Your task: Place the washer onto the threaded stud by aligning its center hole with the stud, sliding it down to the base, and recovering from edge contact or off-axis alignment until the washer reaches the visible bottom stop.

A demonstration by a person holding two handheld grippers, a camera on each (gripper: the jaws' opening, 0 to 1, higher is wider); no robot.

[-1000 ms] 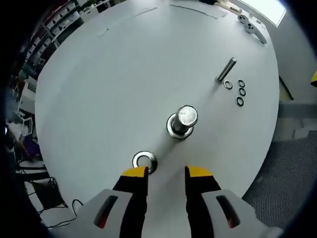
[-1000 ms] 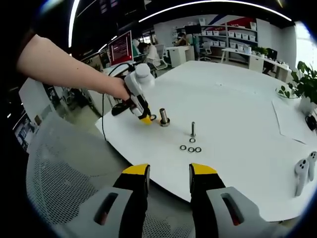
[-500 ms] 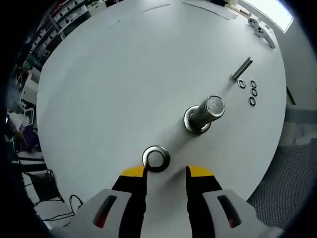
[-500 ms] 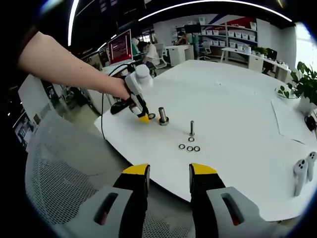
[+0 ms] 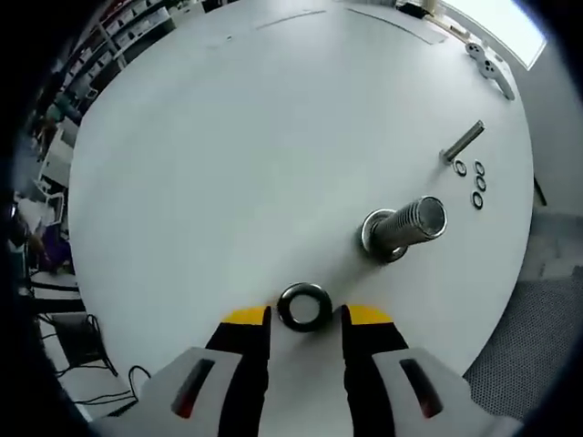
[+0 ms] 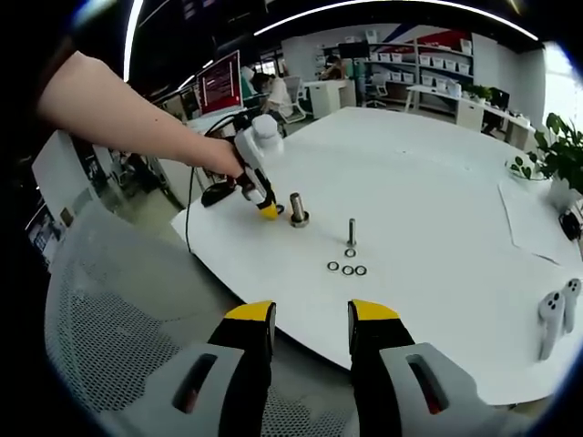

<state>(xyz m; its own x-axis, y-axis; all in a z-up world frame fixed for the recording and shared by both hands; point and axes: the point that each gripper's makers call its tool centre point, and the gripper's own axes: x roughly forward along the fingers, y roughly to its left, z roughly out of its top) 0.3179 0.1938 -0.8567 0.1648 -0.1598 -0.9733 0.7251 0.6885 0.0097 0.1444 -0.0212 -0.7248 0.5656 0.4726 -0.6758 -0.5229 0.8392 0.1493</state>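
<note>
Washer (image 5: 304, 307), a flat ring of bright metal, lies on the smooth white round table (image 5: 237, 155) low in the left gripper view, just between the yellow tips of the left gripper (image 5: 306, 316), whose jaws stand apart on either side of it and are not closed on it. To its right and a little higher stands the threaded stud (image 5: 407, 226), a thick steel cylinder with fine ridges, rising from a wide round base. Toward the upper right lie a slim bolt (image 5: 464, 141) and three small dark rings (image 5: 474, 180). In the right gripper view the right gripper (image 6: 310, 320) hangs off the table edge over a grey mesh chair (image 6: 118, 355), jaws spread and empty, and a person's hand (image 6: 214, 159) holds the white left gripper near the stud.
</note>
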